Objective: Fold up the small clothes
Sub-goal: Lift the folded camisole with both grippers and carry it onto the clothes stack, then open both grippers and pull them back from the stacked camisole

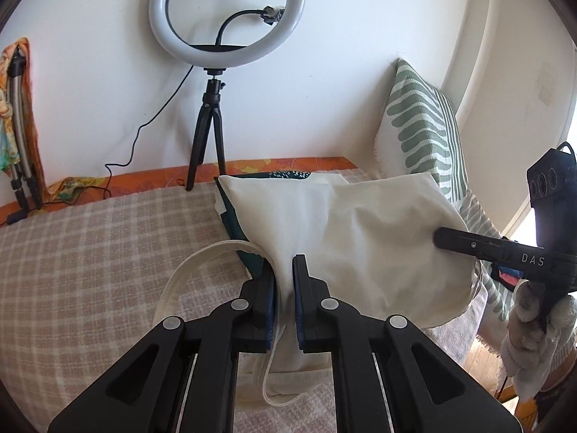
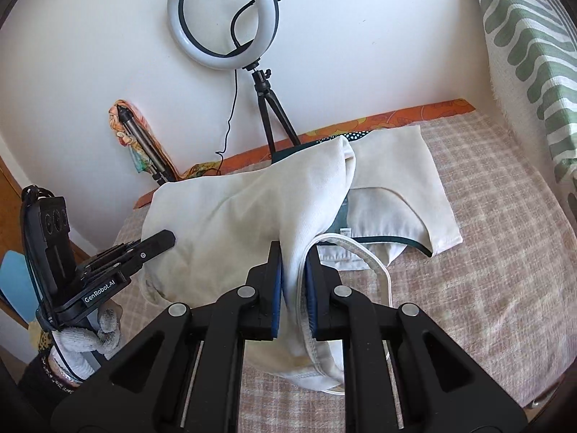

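A small cream garment (image 1: 360, 238) with white binding straps hangs stretched between both grippers above a checked bed cover (image 1: 90, 245). My left gripper (image 1: 285, 263) is shut on one bunched edge of it; a strap loops down to its left. My right gripper (image 2: 294, 252) is shut on the other edge of the same garment (image 2: 234, 223). The right gripper also shows in the left wrist view (image 1: 438, 236), at the cloth's right side. The left gripper shows in the right wrist view (image 2: 169, 240), at the cloth's left side.
Another white garment with dark green trim (image 2: 396, 187) lies flat on the bed behind. A ring light on a tripod (image 1: 227, 11) stands at the wall. A green-striped cushion (image 1: 422, 119) leans at the right. A folded tripod (image 1: 18, 137) stands left.
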A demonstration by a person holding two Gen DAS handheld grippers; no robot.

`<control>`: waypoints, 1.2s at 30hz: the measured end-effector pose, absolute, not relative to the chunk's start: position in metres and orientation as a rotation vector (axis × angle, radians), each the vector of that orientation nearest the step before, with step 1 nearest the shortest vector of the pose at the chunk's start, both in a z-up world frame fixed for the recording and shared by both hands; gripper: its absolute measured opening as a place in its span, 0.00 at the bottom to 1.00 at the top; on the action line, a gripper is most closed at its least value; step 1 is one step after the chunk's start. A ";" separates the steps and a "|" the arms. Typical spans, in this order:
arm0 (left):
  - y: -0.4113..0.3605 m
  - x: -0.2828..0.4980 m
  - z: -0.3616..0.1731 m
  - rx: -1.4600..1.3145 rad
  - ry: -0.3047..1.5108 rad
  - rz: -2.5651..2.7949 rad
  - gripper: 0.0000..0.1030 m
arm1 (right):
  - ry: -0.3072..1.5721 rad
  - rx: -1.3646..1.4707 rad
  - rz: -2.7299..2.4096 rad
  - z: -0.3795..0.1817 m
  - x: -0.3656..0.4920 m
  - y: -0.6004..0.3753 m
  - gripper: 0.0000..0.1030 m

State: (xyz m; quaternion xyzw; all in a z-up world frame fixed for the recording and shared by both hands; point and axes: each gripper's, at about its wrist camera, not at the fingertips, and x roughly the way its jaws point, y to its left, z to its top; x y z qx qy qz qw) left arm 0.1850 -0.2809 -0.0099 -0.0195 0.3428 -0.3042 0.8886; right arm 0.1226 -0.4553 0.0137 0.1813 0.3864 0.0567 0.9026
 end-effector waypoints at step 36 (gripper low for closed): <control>-0.360 0.271 -0.079 0.141 0.779 -0.477 0.58 | 0.889 0.258 -0.191 -0.068 0.250 -0.530 0.49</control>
